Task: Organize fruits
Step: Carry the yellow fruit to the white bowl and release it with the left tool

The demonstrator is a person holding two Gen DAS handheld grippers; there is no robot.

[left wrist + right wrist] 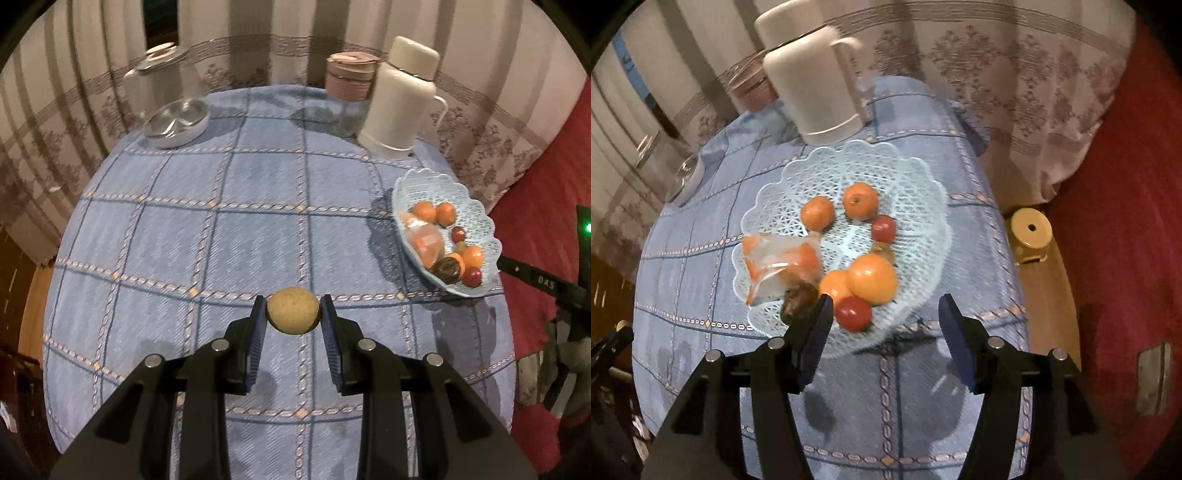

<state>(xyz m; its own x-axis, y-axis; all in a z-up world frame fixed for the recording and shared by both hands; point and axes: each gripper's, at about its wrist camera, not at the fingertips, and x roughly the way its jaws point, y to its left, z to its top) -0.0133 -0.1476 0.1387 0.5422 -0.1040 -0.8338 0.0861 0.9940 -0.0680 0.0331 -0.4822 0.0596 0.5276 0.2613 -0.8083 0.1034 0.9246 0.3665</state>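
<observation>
Left tongs (pixel 293 314) clamping tan fruit (pixel 293 311), above tablecloth (pixel 184 229)

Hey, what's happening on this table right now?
Someone is sorting fruit with two handheld claws. The left claw is shut on a yellowish round fruit, held over the blue checked tablecloth. The right claw is open, hovering at the near edge of the lacy fruit bowl, close to a small red fruit.
</observation>
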